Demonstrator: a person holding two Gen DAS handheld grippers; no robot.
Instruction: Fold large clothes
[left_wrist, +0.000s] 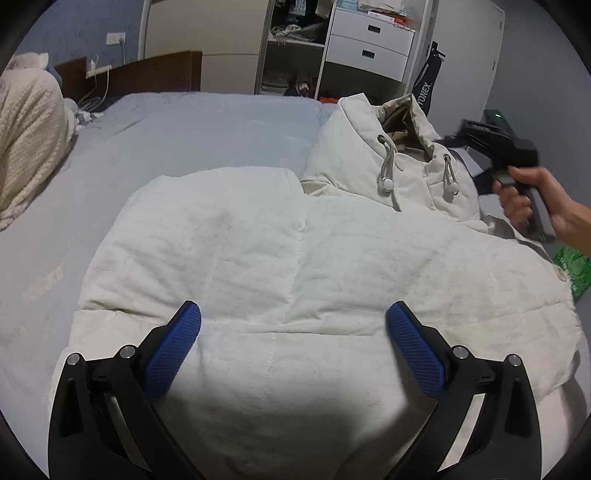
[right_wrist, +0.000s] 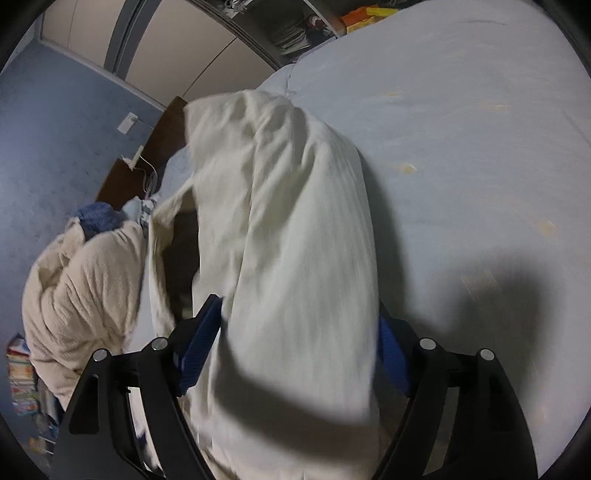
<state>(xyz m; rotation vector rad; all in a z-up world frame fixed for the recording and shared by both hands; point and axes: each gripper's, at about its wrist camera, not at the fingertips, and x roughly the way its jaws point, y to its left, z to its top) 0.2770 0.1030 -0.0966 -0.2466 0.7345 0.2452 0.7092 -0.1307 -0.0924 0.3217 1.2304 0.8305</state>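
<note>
A cream padded hooded jacket (left_wrist: 295, 258) lies spread on the bed's pale blue sheet (left_wrist: 184, 133). Its hood (left_wrist: 391, 147), with two drawcords, is at the far right. My left gripper (left_wrist: 294, 308) hovers open over the jacket's near part, nothing between its blue pads (left_wrist: 173, 350). At the right a hand (left_wrist: 532, 199) holds my right gripper (left_wrist: 472, 131), blurred, just beyond the hood. In the right wrist view a long cream part of the jacket (right_wrist: 295, 240) runs away across the sheet (right_wrist: 461, 147). It passes between the wide-set jaws of my right gripper (right_wrist: 299, 314), and no pinch shows.
A fluffy cream blanket (left_wrist: 26, 140) is heaped at the bed's left by the dark headboard (left_wrist: 147, 74). Beyond the bed stand open shelves and white drawers (left_wrist: 369, 40) and a black bag (left_wrist: 424, 88). A green packet (left_wrist: 572, 269) lies at the right edge.
</note>
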